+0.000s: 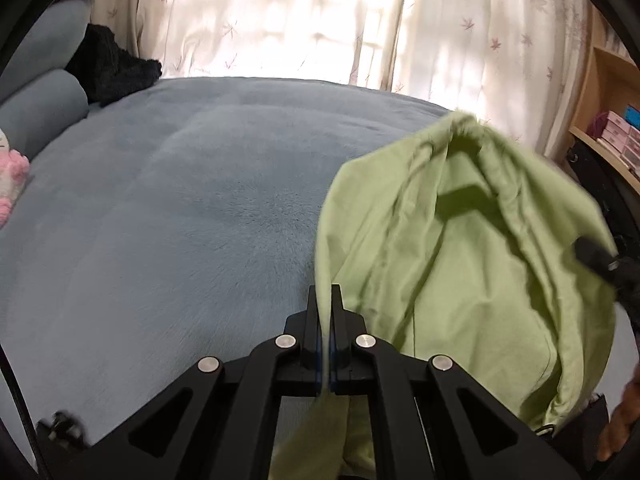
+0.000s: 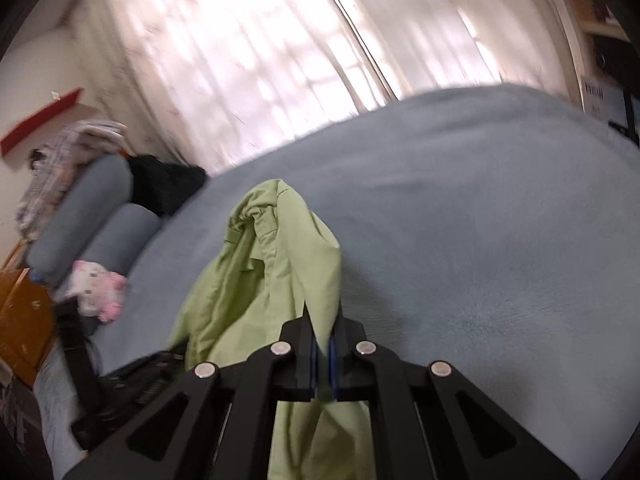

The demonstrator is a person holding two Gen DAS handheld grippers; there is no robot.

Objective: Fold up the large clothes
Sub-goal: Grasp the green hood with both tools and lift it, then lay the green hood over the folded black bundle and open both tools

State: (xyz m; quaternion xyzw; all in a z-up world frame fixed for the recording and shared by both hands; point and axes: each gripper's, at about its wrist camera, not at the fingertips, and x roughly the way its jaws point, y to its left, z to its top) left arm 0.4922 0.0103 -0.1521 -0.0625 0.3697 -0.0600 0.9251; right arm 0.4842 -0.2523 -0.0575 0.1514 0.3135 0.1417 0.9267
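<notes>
A light green garment (image 1: 460, 248) hangs in loose folds above the blue-grey bed cover (image 1: 180, 208). My left gripper (image 1: 325, 296) is shut on one edge of the green garment, with cloth running between its fingers and hanging below them. In the right wrist view the green garment (image 2: 260, 264) bunches up in front of my right gripper (image 2: 323, 316), which is shut on another edge of it. The right gripper's black finger (image 1: 596, 258) shows at the right edge of the left wrist view, holding the far side of the cloth.
The bed cover (image 2: 460, 220) spreads wide to the far curtains (image 1: 280, 20). Grey bolster pillows (image 2: 100, 232), a black garment (image 1: 112, 64) and a pink-white plush toy (image 2: 100, 288) lie at the head end. A wooden shelf (image 1: 608, 128) stands at the right.
</notes>
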